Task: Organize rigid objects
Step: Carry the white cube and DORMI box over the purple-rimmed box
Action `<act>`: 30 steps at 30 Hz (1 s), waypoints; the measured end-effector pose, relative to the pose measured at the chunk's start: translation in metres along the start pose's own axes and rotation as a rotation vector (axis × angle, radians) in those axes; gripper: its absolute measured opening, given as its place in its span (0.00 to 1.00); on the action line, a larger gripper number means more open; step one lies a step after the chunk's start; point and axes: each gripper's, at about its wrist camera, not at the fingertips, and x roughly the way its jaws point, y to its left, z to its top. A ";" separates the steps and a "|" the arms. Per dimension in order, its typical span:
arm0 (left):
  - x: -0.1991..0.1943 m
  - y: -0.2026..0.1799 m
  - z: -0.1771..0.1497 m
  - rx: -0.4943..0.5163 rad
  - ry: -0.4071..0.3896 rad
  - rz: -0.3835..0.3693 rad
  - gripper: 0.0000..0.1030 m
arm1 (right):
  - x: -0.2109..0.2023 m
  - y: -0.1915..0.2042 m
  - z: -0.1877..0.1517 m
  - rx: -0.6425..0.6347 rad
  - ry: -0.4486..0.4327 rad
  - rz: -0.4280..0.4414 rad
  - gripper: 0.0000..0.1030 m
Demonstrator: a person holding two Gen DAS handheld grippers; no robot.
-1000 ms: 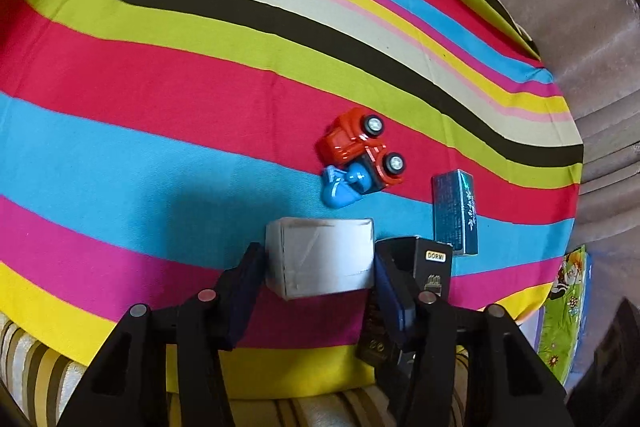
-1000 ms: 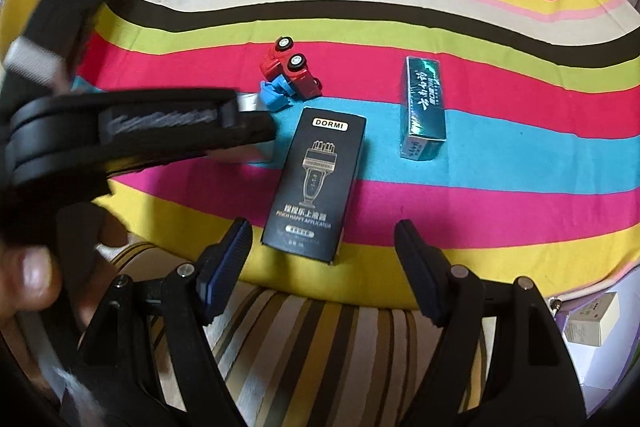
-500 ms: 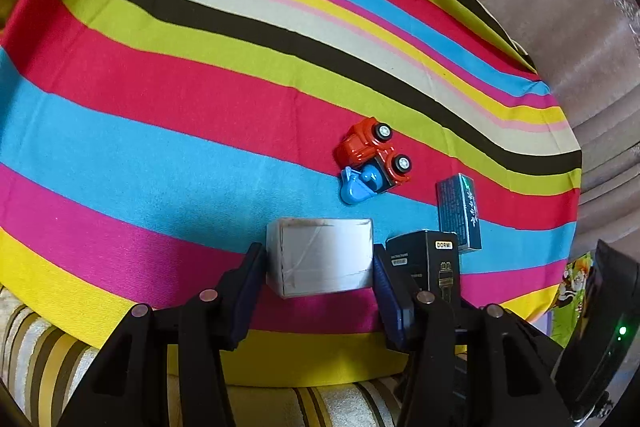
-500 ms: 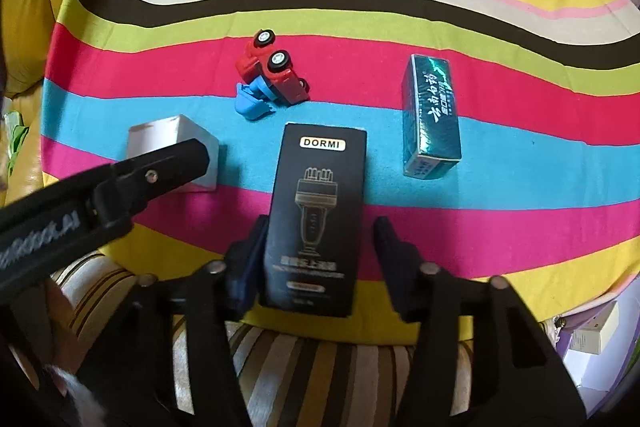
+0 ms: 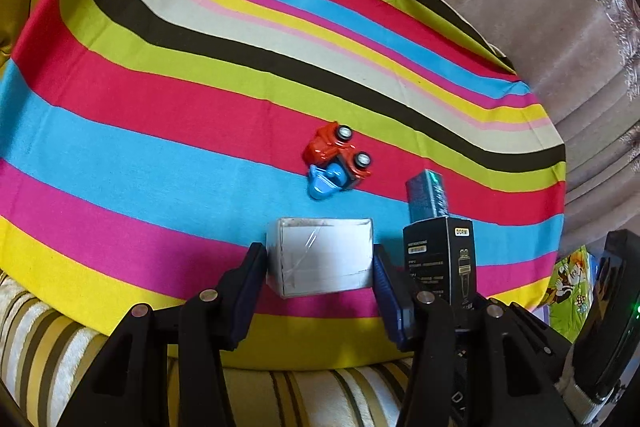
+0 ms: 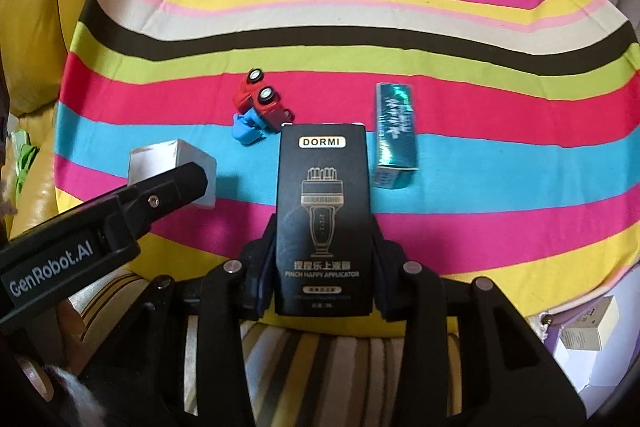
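Note:
My left gripper is shut on a white box, its pads against the box's two sides, above the striped cloth. In the right wrist view one left finger covers part of the white box. My right gripper has its jaws closing on a black DORMI box, and the pads press its long sides. That black box stands tilted up beside the white one. A red and blue toy car lies on its side further back. A teal box lies to its right.
The striped cloth covers a round seat with a striped cushion edge at the front. A yellow leather cushion rises at the left. Small cartons lie off the cloth at the lower right. Beige fabric lies behind the cloth.
My right gripper moved forward around the black box and closed on its sides, and the box tipped up off the cloth. My left gripper rose a little with the white box.

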 end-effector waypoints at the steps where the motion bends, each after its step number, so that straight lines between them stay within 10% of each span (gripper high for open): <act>1: -0.002 -0.002 -0.001 0.004 -0.001 -0.004 0.51 | -0.002 -0.003 -0.001 0.005 -0.006 0.001 0.42; 30: -0.036 -0.068 -0.049 0.159 -0.004 -0.070 0.51 | -0.085 -0.070 -0.049 0.122 -0.128 -0.026 0.42</act>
